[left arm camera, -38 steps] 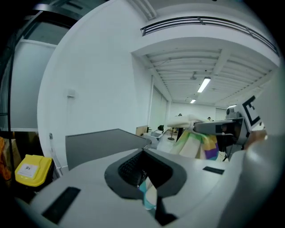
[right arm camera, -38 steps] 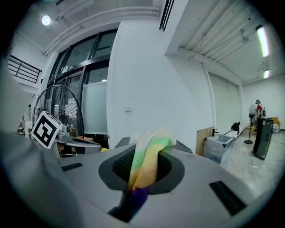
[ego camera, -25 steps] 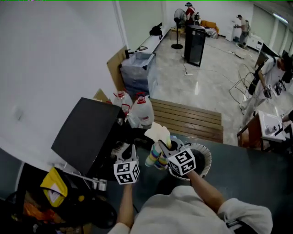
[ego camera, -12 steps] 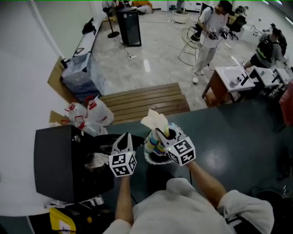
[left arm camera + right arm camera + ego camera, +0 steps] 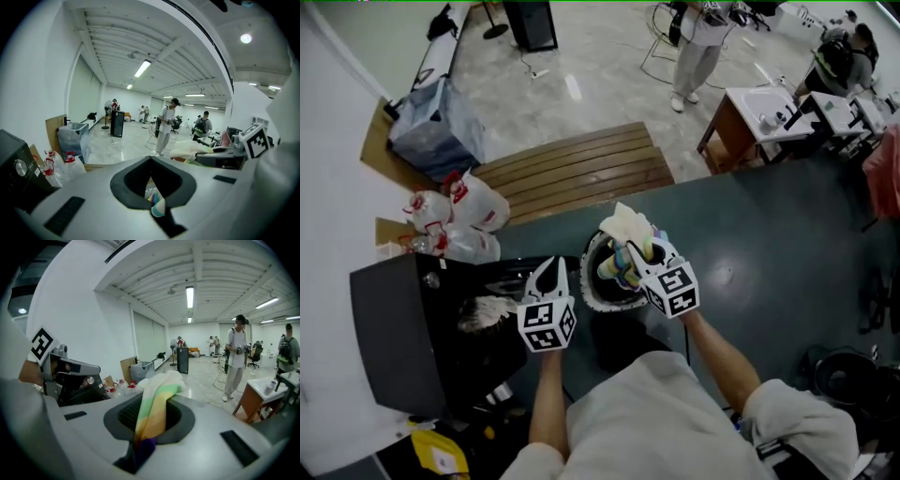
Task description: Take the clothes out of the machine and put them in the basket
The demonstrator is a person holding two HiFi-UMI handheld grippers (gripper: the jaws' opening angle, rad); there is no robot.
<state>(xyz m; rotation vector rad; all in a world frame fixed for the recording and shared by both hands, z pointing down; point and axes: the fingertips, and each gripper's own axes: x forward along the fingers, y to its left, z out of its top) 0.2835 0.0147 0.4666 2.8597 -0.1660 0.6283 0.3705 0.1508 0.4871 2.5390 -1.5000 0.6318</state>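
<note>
Having swung right from the black box-shaped machine [image 5: 394,328], the right gripper [image 5: 630,253], pinching a rainbow-striped cloth [image 5: 628,225], is now holding it over the round white lattice basket [image 5: 587,281], seemingly ready for release, while the left gripper [image 5: 548,266], clamped on a small teal-tipped scrap [image 5: 157,209], is hovering just left.

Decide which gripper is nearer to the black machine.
Left. The left gripper hovers at the right edge of the black machine, beside its opening. The right gripper, holding a striped cloth, is farther right, over the basket.
</note>
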